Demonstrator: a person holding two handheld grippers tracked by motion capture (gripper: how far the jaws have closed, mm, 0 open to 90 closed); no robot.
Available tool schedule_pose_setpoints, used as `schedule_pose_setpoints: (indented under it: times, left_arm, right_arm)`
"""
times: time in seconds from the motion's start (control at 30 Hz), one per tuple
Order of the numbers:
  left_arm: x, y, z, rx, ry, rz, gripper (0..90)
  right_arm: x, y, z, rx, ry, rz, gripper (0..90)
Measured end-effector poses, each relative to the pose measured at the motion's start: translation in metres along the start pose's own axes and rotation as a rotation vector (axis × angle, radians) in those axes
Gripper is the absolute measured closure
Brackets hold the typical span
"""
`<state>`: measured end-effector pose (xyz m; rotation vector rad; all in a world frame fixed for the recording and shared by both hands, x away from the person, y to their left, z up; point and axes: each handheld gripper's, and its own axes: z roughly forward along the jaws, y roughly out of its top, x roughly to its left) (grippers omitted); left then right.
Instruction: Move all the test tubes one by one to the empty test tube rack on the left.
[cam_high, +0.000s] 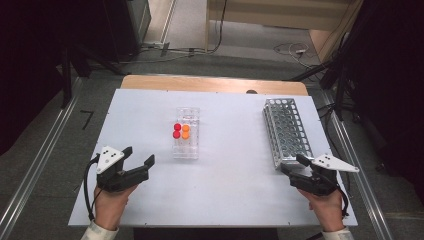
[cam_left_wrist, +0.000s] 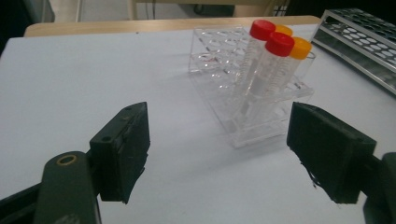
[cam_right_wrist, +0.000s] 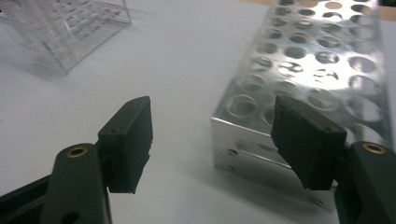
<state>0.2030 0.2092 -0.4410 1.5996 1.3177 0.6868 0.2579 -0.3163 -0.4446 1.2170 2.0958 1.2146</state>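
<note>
Two tongs rest low on the white desk (cam_high: 150, 110), both jaws wide, holding nothing: left tongs (cam_high: 138, 156) near front-left, right tongs (cam_high: 292, 165) just beside the metal rack (cam_high: 286, 131). Clear rack (cam_high: 186, 134) mid-desk holds two red-capped tubes (cam_high: 177, 130) and two orange-capped tubes (cam_high: 185, 131), upright.

A white surface (cam_high: 150, 200) sits over a wooden top whose far edge shows beyond it. Two racks rest directly on it — a clear plastic rack (cam_high: 185, 145) near the middle, holding four capped tubes, and a perforated metal rack (cam_high: 286, 131) well apart toward the right.
</note>
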Motion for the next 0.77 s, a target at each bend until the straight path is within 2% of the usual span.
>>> schedule_pose_setpoints:
  times: [0.17,0.4,0.57,0.77]
  left_arm:
    - [0.015,-0.009,-0.012,-0.004,0.046,-0.027,20.2]
    - [0.033,-0.023,-0.019,0.02,0.098,-0.047,19.0]
    - [0.041,-0.027,-0.02,0.017,0.12,-0.062,18.9]
    - [0.044,-0.034,-0.014,0.038,0.126,-0.076,18.0]
  right_arm:
    - [-0.017,-0.012,-0.015,-0.002,-0.061,0.021,27.8]
    - [-0.04,-0.028,-0.028,0.011,-0.16,0.058,27.7]
    - [-0.054,-0.037,-0.033,0.015,-0.192,0.106,27.7]
    - [-0.059,-0.043,-0.036,0.017,-0.209,0.124,26.3]
